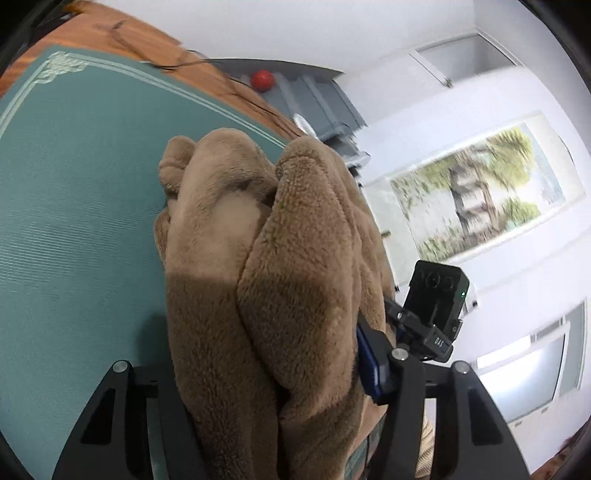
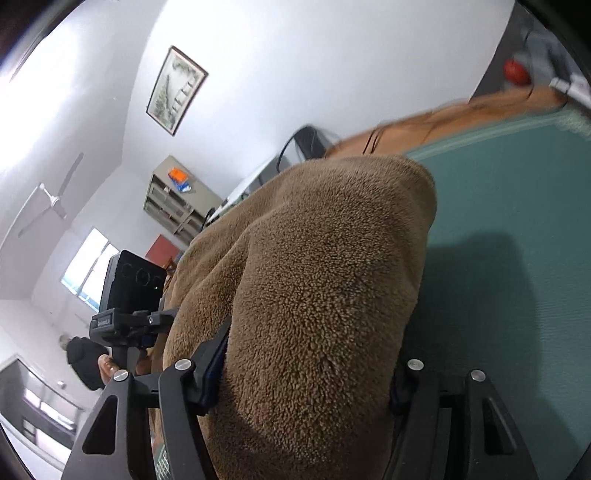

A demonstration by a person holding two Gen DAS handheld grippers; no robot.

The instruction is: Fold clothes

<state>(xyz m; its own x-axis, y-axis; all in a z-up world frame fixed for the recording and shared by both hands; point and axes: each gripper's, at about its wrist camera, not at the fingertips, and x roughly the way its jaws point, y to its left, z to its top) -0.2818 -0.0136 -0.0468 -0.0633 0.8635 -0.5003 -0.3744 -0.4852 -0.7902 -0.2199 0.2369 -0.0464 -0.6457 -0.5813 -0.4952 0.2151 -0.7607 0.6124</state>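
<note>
Brown fleece garment bunched thick between both sets of fingers, lifted off the green mat that covers the wooden surface, probably so a fold can be carried over without dragging pile across the mat. Held high and tilted, with wall and ceiling in both wrist views, which suggests a mid-air carry rather than a press-down. Left gripper closed around a fat double fold of the fleece, fingers kept fairly wide apart by the bulk of cloth, blue pad showing against the fabric on one side. Right gripper likewise clamped on a rounded hump of the same garment, fingers spread by the thickness, fabric filling the gap completely. Grippers close together, the other tool's camera block visible just beside the cloth in each view. Far edge of the surface carrying dark cables; red ball beyond it, well apart from the garment
</note>
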